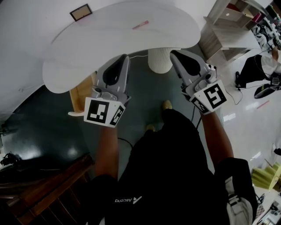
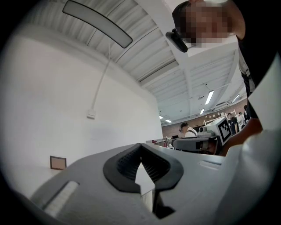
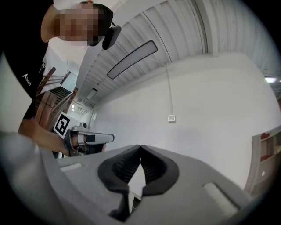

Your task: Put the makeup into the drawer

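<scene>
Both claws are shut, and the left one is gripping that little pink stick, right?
Not quite. The left claw and right claw are shut, but the left one grips nothing: the head view shows the pink stick lying on the white table.

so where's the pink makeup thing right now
In the head view the slim pink makeup item lies on the white table near its far edge, to the right of the small brown frame.
</scene>
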`<action>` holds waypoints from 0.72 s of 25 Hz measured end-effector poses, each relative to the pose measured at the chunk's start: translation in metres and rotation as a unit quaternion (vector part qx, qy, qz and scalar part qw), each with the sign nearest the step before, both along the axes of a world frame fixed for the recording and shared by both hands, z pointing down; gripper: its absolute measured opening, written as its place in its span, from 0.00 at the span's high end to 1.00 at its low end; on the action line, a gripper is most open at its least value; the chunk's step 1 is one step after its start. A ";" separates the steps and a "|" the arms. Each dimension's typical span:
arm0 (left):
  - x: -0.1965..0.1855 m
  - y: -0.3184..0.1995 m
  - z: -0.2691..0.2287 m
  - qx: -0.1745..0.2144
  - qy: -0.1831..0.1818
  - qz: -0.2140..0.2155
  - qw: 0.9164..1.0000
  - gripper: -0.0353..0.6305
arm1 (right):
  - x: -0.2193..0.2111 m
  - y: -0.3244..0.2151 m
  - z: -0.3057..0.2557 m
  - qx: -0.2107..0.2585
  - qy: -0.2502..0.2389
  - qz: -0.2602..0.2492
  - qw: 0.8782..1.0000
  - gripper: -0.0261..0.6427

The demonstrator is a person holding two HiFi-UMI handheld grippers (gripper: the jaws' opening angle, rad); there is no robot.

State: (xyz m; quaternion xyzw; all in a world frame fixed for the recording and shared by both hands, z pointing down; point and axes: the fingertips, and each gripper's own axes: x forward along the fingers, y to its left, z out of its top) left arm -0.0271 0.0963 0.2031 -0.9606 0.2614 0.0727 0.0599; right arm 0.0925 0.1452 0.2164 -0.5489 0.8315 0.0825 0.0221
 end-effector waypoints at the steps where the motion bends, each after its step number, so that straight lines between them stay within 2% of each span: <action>1: 0.002 -0.004 0.000 0.000 -0.002 0.000 1.000 0.93 | 0.003 -0.005 0.000 0.001 -0.001 0.000 1.000 0.96; 8: 0.028 -0.046 0.011 0.006 -0.025 -0.010 1.000 0.93 | 0.033 -0.052 0.007 0.011 -0.005 -0.010 1.000 0.96; 18: 0.095 -0.143 0.028 -0.005 -0.049 -0.043 0.998 0.93 | 0.103 -0.153 0.014 0.008 0.002 -0.040 0.999 0.96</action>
